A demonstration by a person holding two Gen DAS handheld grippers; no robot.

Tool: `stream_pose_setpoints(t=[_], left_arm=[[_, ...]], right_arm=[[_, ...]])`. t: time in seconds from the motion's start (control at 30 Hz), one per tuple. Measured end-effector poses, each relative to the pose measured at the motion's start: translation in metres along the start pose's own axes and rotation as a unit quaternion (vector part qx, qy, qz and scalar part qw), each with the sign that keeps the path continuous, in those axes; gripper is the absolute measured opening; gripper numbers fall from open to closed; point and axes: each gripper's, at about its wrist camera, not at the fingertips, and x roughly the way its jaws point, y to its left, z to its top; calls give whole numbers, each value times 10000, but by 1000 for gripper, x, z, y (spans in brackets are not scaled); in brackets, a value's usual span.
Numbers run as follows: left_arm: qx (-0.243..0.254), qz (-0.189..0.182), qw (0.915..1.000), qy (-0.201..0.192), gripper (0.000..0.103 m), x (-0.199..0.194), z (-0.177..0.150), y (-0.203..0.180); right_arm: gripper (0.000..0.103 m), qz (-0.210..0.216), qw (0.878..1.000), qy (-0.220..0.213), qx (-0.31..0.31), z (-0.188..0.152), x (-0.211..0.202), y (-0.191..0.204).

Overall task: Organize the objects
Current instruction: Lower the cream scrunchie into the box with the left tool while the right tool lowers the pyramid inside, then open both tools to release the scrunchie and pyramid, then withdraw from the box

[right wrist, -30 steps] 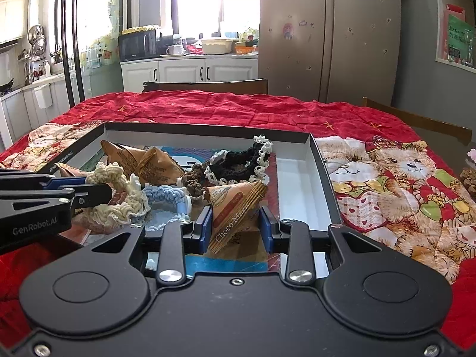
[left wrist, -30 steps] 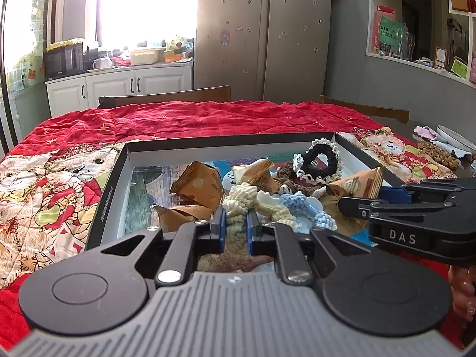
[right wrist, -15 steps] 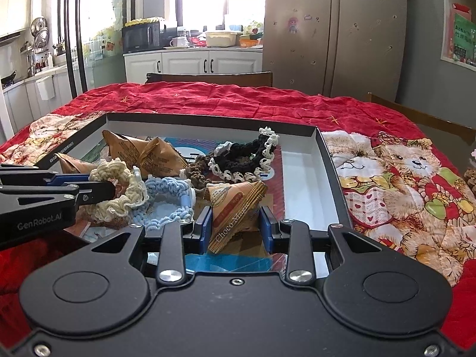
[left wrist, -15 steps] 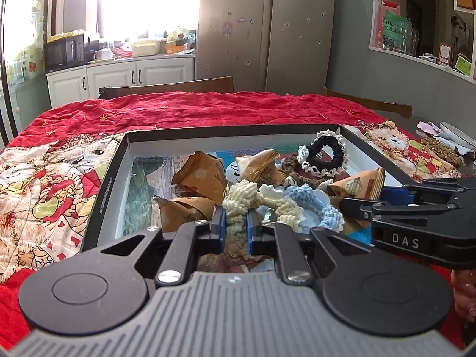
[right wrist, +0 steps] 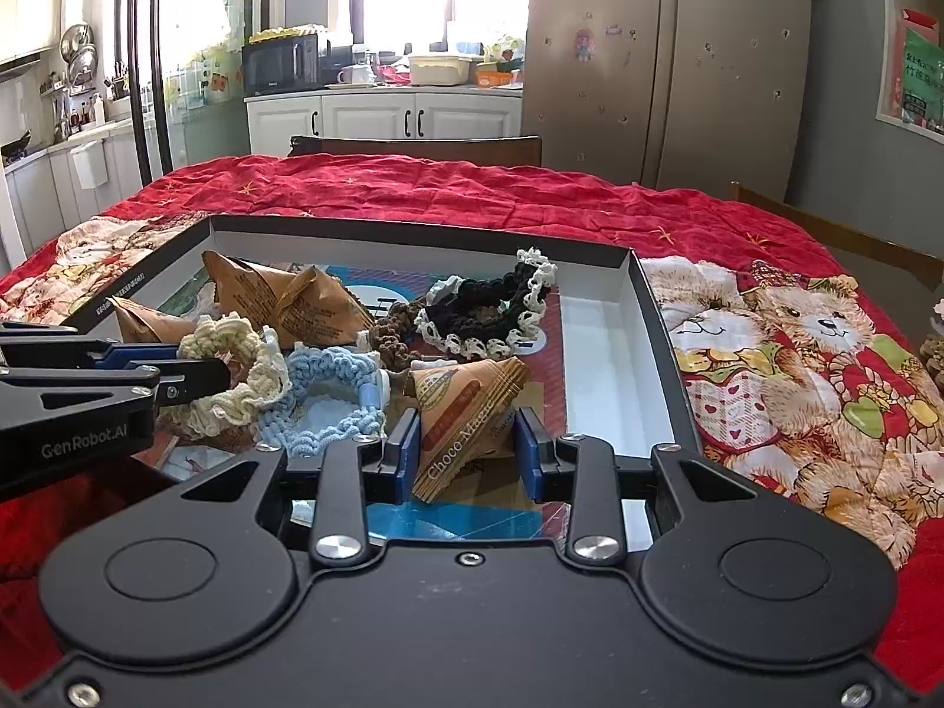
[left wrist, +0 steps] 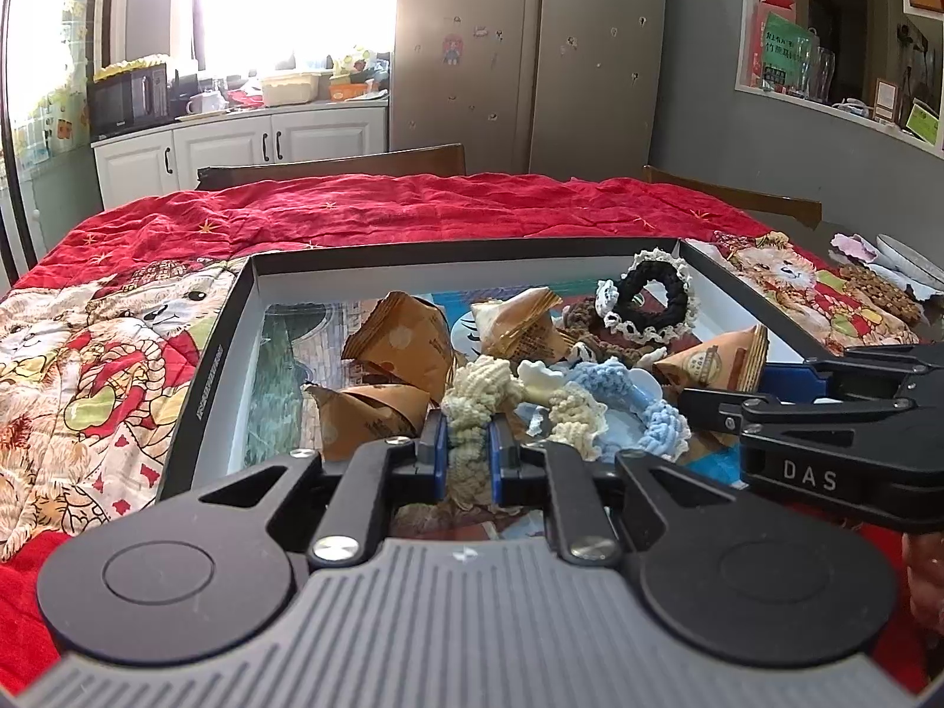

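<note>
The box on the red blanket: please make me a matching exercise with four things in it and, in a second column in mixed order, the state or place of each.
Things:
1. cream scrunchie
2. Choco Magic packet
3. black scrunchie with white lace
4. blue scrunchie

States:
A. lies free between the two held things
B. clamped in the left hand-held gripper
C. lies near the far right corner of the box
D. between the fingers of the right hand-held gripper

Pairs: 1-B, 2-D, 3-C, 4-A
</note>
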Motion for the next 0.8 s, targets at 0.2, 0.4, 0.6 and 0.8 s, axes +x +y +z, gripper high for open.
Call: stream_pose_setpoints(t=[0.2,0.4,0.6,0.8], left_arm=[[5,8,10000,1,18,0,0,0],[1,4,10000,-26,37,0,0,0],[-5,-5,10000,-98,43,-4,1,0],[0,-25,9998,-199,57,-11,2,-2]], right_arm=[[33,-5,10000,9,-9,0,0,0],[33,-2,10000,5,7,0,1,0],[40,-25,10000,-52,-26,1,0,1],[52,-52,9997,-230,-72,1,-6,1]])
